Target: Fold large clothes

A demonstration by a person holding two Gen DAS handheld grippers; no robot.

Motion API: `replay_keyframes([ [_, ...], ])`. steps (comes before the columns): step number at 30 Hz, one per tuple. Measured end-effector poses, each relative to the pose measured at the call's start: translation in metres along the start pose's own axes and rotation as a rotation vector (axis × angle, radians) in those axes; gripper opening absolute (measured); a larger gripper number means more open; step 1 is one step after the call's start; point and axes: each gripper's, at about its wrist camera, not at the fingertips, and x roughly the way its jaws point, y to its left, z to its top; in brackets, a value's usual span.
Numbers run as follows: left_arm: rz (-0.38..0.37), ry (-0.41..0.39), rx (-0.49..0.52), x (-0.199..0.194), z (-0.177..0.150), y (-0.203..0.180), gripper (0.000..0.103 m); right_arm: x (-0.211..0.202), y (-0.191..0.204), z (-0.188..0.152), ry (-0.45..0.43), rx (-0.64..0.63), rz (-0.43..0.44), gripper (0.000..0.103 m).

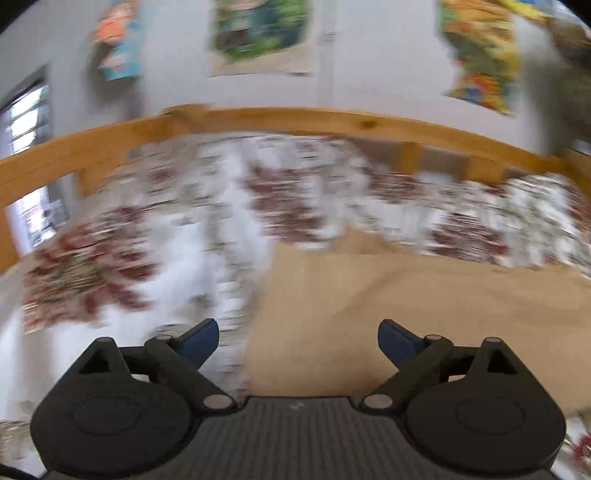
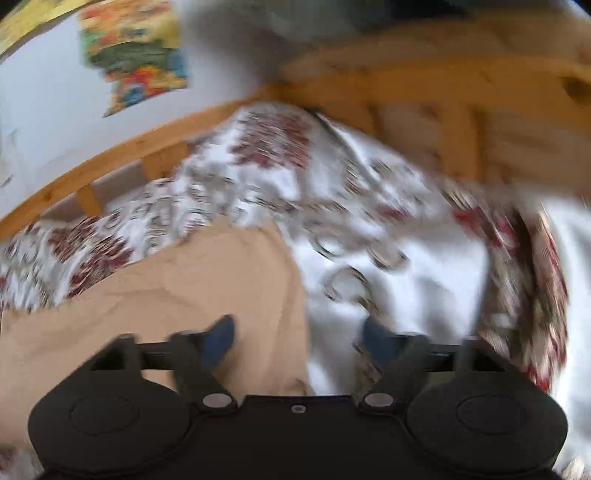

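A tan garment (image 1: 388,314) lies spread flat on a bed with a white, red-flowered cover (image 1: 147,240). My left gripper (image 1: 298,343) hovers over the garment's left edge, its blue-tipped fingers wide apart and nothing between them. In the right wrist view the same tan garment (image 2: 166,295) fills the lower left, its right edge running under my right gripper (image 2: 299,339). That gripper is open too, one finger over the cloth and the other over the flowered cover (image 2: 369,240). Both pictures are blurred by motion.
A wooden bed rail (image 1: 295,118) runs along the far side, with a white wall and colourful posters (image 1: 258,33) behind it. A wooden headboard (image 2: 461,110) rises at the right. A window (image 1: 26,118) is at the far left.
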Motion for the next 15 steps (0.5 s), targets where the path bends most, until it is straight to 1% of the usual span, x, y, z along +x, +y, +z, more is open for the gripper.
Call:
replay_keyframes([
  [2,-0.052,0.000,0.037,0.008,-0.002,-0.023,0.097,-0.001,0.018,-0.001,-0.040,-0.101,0.006,0.085],
  [3,-0.091,0.007,0.053,0.015,-0.001,-0.034,0.098,0.001,0.029,-0.001,-0.067,-0.156,0.010,0.089],
  [4,-0.128,0.014,0.067,0.022,0.002,-0.045,0.098,0.003,0.041,0.000,-0.088,-0.192,0.019,0.095],
  [5,-0.162,0.015,0.085,0.031,0.006,-0.059,0.099,0.007,0.052,0.003,-0.105,-0.223,0.041,0.097],
  [7,-0.192,0.004,0.117,0.047,0.015,-0.079,0.101,0.016,0.076,0.011,-0.127,-0.273,0.104,0.099],
  [9,-0.181,0.009,0.137,0.071,0.029,-0.097,0.101,0.029,0.101,0.021,-0.135,-0.301,0.166,0.102],
  [11,-0.166,0.034,0.141,0.097,0.040,-0.109,0.101,0.048,0.128,0.033,-0.144,-0.322,0.201,0.102],
  [13,-0.149,0.065,0.156,0.118,0.044,-0.118,0.101,0.066,0.151,0.041,-0.146,-0.366,0.200,0.102],
  [15,-0.137,0.117,0.174,0.141,0.042,-0.122,0.101,0.086,0.167,0.043,-0.120,-0.407,0.177,0.102],
])
